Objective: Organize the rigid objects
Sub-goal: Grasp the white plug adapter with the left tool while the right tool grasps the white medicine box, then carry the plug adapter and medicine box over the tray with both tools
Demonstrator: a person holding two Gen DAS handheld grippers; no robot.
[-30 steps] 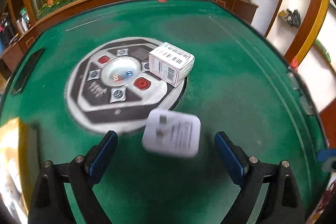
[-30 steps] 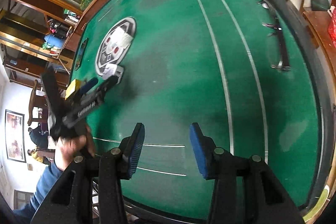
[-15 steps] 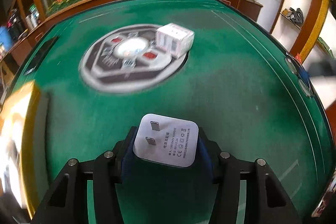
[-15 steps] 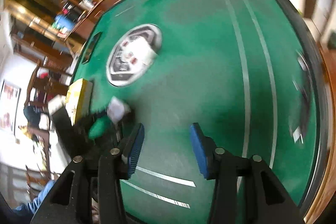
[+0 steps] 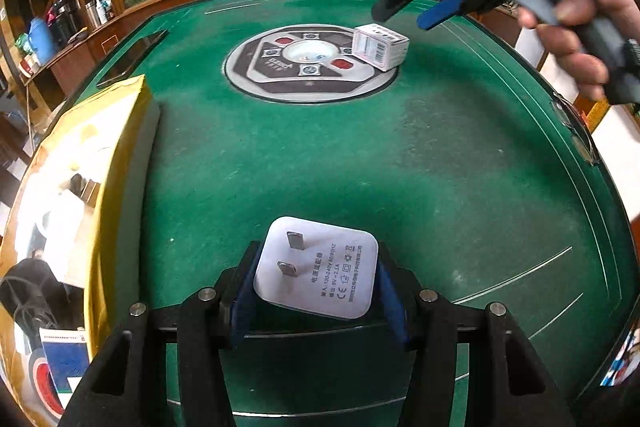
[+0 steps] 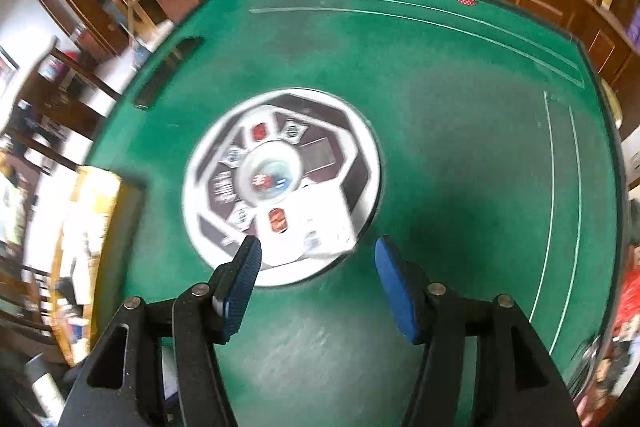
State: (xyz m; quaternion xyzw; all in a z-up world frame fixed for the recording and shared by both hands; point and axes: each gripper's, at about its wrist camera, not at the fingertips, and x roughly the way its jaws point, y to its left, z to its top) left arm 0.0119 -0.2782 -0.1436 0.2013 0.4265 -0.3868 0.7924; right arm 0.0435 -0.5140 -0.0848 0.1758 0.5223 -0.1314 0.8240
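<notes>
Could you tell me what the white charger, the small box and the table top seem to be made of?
Charger: smooth matte white plastic, apparently, with two flat metal prongs and grey printed text. Small box: probably thin printed cardboard, with sharp folded edges and a barcode. Table top: green felt or similar cloth, judging by its dull, patchy, worn nap and white stitched or printed lines.
</notes>
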